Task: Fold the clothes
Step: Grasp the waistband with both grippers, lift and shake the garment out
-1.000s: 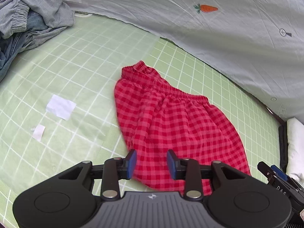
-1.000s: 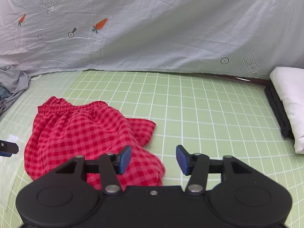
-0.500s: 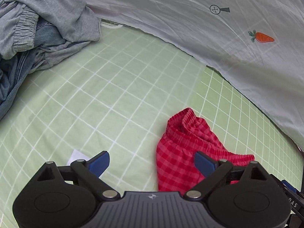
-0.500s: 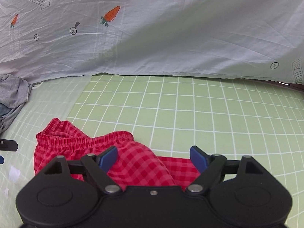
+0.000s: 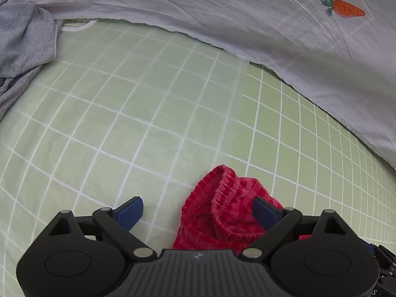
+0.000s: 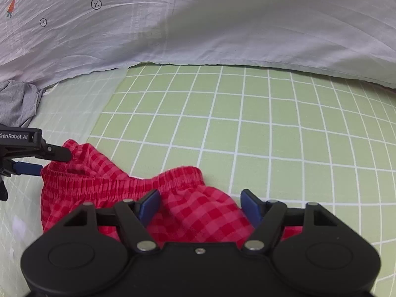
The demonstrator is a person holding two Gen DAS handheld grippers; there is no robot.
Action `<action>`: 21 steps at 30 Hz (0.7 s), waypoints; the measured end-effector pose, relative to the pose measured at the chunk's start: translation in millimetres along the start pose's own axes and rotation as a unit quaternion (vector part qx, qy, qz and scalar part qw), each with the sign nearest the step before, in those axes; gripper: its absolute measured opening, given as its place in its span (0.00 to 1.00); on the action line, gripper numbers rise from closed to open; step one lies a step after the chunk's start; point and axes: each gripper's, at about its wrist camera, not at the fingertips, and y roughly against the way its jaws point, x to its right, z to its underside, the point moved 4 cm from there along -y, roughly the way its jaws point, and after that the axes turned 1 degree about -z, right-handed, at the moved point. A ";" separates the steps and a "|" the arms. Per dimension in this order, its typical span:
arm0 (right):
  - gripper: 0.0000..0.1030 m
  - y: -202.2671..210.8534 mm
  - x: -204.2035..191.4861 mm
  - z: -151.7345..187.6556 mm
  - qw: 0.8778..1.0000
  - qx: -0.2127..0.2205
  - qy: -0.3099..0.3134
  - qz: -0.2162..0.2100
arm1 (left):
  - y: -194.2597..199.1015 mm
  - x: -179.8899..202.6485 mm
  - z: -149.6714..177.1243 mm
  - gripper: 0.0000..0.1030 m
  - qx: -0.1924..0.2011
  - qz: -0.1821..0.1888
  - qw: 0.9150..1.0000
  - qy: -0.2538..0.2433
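Observation:
Red checked shorts [image 6: 118, 180] with an elastic waistband lie on the green grid mat [image 6: 247, 123]. In the left wrist view the waistband's left corner [image 5: 222, 198] bunches up between the blue pads of my left gripper [image 5: 198, 212], which is wide open around it. My right gripper [image 6: 200, 203] is wide open low over the waistband's right end [image 6: 188, 173]. The left gripper's fingers [image 6: 54, 153] also show in the right wrist view, at the waistband's left corner.
A pale sheet with carrot prints [image 5: 272, 24] drapes over the mat's far side. A heap of grey clothes [image 5: 22, 44] lies at the far left; it also shows in the right wrist view [image 6: 17, 104].
Both grippers have opened wide and moved forward from the shorts' hem to the waistband. The left now straddles the left corner, the right sits over the right end.

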 end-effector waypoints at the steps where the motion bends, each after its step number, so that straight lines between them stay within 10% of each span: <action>1: 0.55 0.6 0.2 1.9 1.000 -0.003 0.002 -0.006 | 0.2 2.3 1.6 0.83 -0.001 0.005 1.000 -0.007; 5: 0.08 9.2 3.4 6.9 1.000 -0.001 0.009 -0.023 | 5.3 9.1 9.8 0.49 -0.004 0.009 1.000 -0.019; 8: 0.03 20.3 13.3 8.9 0.999 0.015 -0.006 -0.028 | 12.7 12.2 12.8 0.14 -0.003 0.015 1.000 -0.007; 21: 0.02 58.5 69.2 -65.0 0.989 0.142 -0.032 0.007 | 55.9 70.3 -71.5 0.08 0.077 0.065 0.995 -0.022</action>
